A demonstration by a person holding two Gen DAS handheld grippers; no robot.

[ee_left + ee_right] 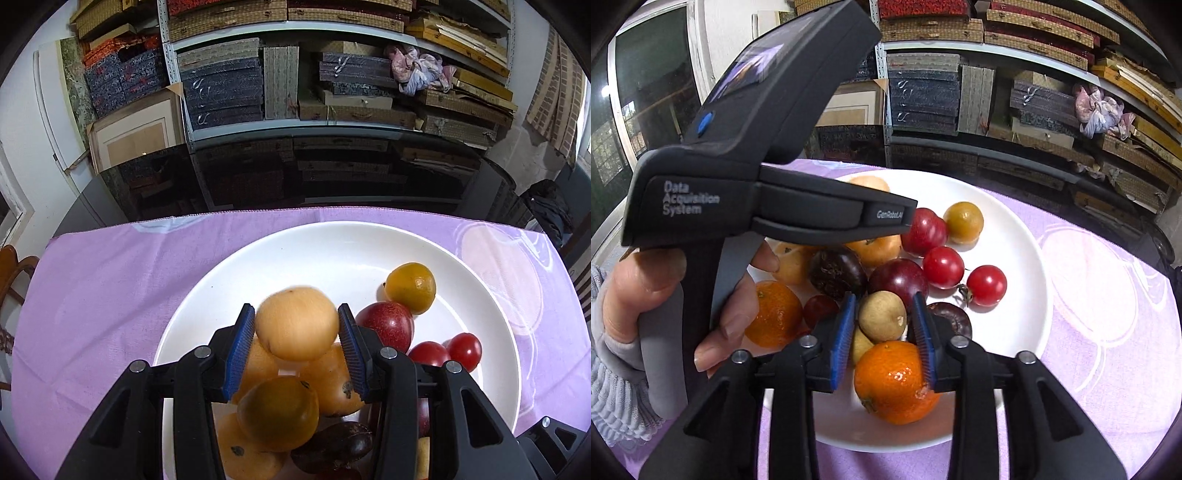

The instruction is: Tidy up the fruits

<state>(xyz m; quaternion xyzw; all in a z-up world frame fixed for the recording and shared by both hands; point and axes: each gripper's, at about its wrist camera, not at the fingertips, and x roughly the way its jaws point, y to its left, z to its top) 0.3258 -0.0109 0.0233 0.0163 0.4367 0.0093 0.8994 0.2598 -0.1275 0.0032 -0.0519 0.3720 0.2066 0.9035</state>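
Observation:
A white plate (pixel 332 251) holds several fruits on a purple cloth (pixel 103 295). My left gripper (pixel 296 314) is shut on a pale orange fruit (pixel 297 332), held just above the pile of orange fruits near the plate's front. In the right wrist view my right gripper (pixel 884 306) stands open. A small tan fruit (pixel 882 317) sits between its blue pads (pixel 846 332) with slim gaps on both sides, above a mandarin (pixel 894 382). A hand (pixel 646 288) grips the left tool's housing (pixel 768 206) over the plate's (pixel 1015 240) left half.
Red cherry tomatoes (pixel 986 285), a red plum (pixel 923 230), a yellow-green citrus (pixel 964 221) and dark round fruits (pixel 836 271) fill the plate. Shelves of boxes (pixel 221 92) stand behind the glossy dark tabletop (pixel 295 177). A wooden chair (pixel 11 273) is at the left.

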